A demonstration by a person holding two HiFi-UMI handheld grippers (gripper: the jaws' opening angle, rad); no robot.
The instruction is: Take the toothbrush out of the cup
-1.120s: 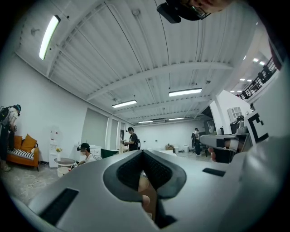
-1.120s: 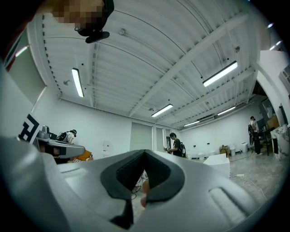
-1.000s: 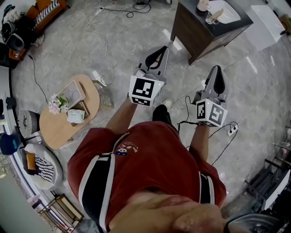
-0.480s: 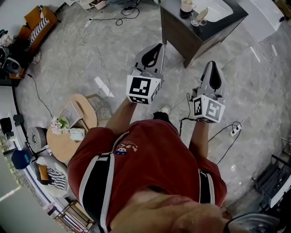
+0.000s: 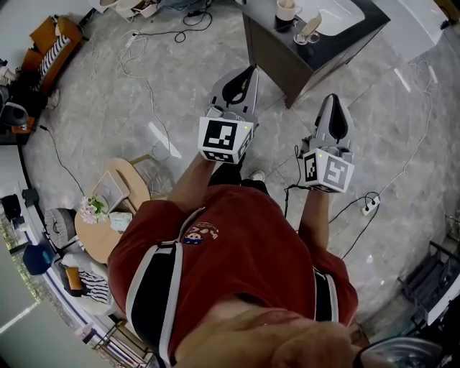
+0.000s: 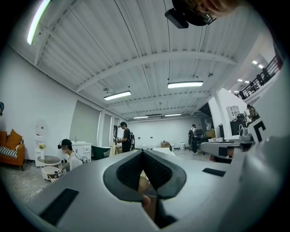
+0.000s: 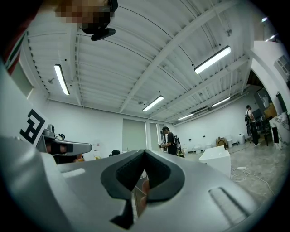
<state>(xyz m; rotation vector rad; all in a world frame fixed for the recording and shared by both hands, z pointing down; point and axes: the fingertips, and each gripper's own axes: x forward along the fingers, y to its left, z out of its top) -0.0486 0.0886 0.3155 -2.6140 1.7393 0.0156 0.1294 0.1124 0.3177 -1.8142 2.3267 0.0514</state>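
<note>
In the head view a dark vanity cabinet [image 5: 287, 54] with a white basin stands at the top. On it are a beige mug [image 5: 286, 8] and a small clear cup [image 5: 309, 31] with a pale stick-like thing leaning in it, too small to name. My left gripper [image 5: 251, 69] is shut and empty, pointing at the cabinet's near corner, still apart from it. My right gripper [image 5: 333, 98] is shut and empty too, over bare floor right of the cabinet. In the gripper views the left gripper [image 6: 143, 152] and right gripper [image 7: 144, 152] show closed jaws; the cup is hidden.
A round wooden side table [image 5: 100, 230] with flowers sits at the lower left. Cables [image 5: 144, 65] trail over the marble floor, and a power strip [image 5: 368, 207] lies at the right. An orange sofa [image 5: 54, 36] is far left. Other people [image 6: 125, 137] stand far off.
The person has walked toward the cabinet: it has slid closer and leftward at the top of the view, and the side table has dropped back to the lower left. Both grippers stay shut.
</note>
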